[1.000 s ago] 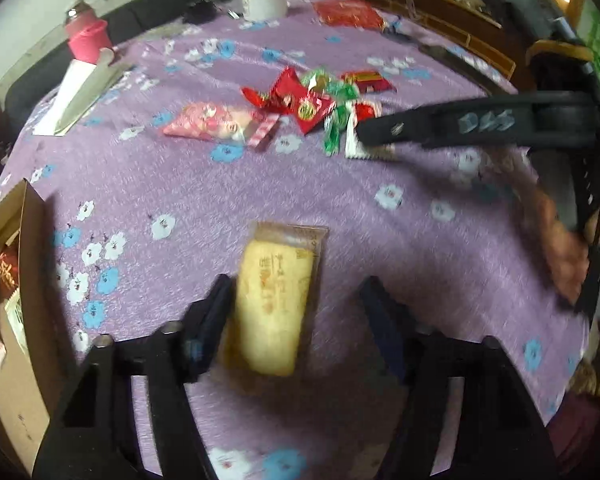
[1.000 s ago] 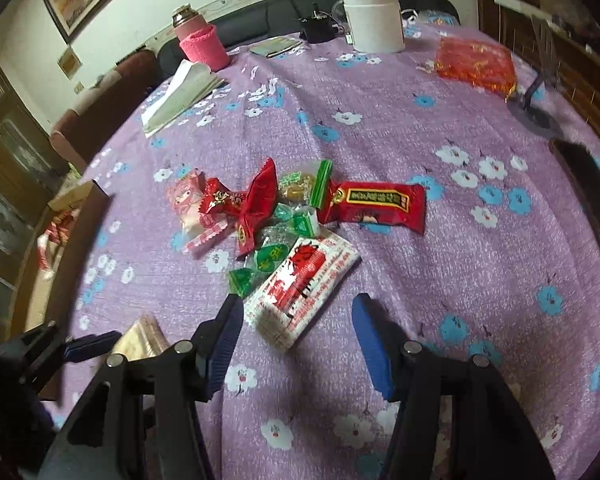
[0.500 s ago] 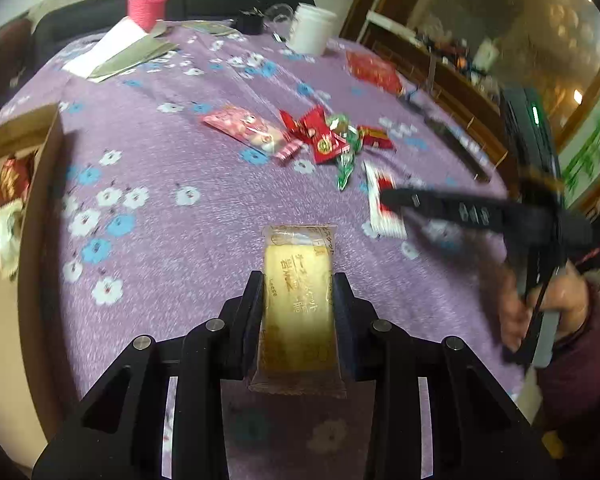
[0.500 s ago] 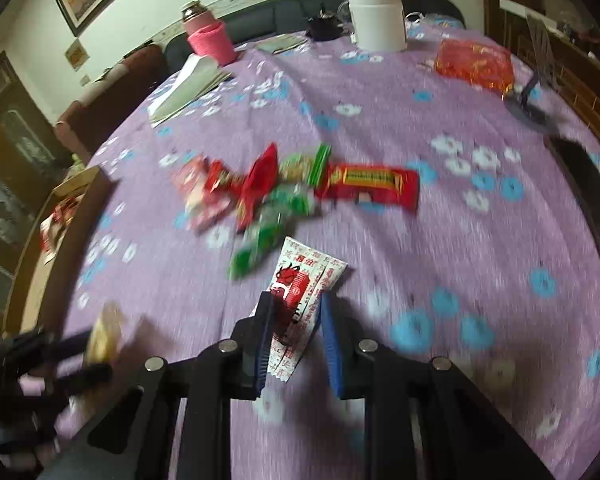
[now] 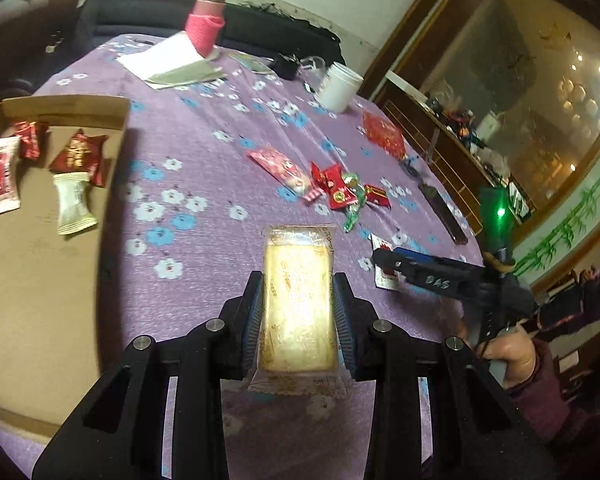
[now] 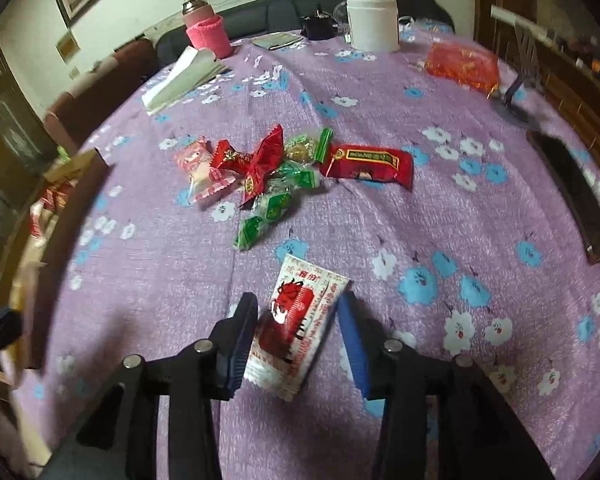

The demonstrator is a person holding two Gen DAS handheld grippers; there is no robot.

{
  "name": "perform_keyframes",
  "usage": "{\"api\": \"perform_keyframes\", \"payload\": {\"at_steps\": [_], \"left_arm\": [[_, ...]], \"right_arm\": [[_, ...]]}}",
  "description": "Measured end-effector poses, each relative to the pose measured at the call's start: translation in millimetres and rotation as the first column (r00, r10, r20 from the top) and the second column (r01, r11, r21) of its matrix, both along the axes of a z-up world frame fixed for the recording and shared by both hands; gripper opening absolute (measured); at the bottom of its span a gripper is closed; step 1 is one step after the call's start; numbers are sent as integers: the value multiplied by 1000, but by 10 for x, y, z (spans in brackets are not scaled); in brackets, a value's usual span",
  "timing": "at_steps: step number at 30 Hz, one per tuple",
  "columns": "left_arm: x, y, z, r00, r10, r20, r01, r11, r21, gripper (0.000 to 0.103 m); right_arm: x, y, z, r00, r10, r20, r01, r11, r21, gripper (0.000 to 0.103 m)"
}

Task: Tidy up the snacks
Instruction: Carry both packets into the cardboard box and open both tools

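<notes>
Currently the purple floral tablecloth (image 6: 380,208) covers the round table, with a cardboard box (image 5: 32,264) at its left edge already containing a white packet (image 5: 74,204) and red packets (image 5: 78,156). White jar (image 6: 373,22) and pink-sleeved bottle (image 6: 205,28) stand at the far side. Loose candy pile (image 6: 276,176) sits mid-table, long red bar (image 6: 370,162) just beside it. Left gripper (image 5: 299,312) is clamped on a yellow wrapped cake (image 5: 298,304), lifted above the cloth. Right gripper (image 6: 298,336) has the red-and-white sachet (image 6: 298,320) between its fingers, tilted; left pad touches, right pad shows a gap, so can't tell if it's gripping
</notes>
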State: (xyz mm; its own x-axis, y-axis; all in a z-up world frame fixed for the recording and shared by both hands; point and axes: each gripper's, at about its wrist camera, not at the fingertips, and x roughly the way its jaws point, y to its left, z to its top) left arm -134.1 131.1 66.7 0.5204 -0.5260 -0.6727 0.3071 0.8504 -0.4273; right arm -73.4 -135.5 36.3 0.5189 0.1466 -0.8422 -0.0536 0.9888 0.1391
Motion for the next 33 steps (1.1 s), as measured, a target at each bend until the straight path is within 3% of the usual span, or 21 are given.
{"api": "perform_keyframes", "payload": {"at_steps": [2, 3, 4, 8, 14, 21, 26, 33], "left_arm": [[-17, 86, 21, 1000, 21, 5, -21, 1000, -8, 33], [-24, 148, 31, 999, 34, 6, -34, 999, -13, 33], [-20, 193, 40, 999, 46, 8, -46, 999, -16, 33], [-25, 494, 74, 993, 113, 21, -113, 993, -17, 33], [103, 1099, 75, 969, 247, 3, -247, 969, 4, 33], [471, 1747, -43, 921, 380, -82, -374, 924, 77, 33], [639, 1970, -239, 889, 435, -142, -418, 898, 135, 33], [654, 2157, -285, 864, 475, -166, -465, 880, 102, 34]], "right_arm": [[-9, 117, -20, 1000, 6, 19, -5, 996, -86, 43], [-22, 167, -27, 999, 13, 30, -9, 992, -122, 34], [-42, 193, -24, 999, 23, 38, -18, 992, -128, 32], [-100, 147, 18, 999, 39, 21, -39, 999, -19, 28], [-120, 406, 336, 989, 122, 80, -128, 989, 76, 28], [58, 1309, 586, 947, 309, 93, -319, 937, 139, 28], [156, 2127, 620, 891, 443, 99, -453, 882, 133, 28], [331, 2926, 373, 847, 530, 36, -530, 838, 131, 28]]}}
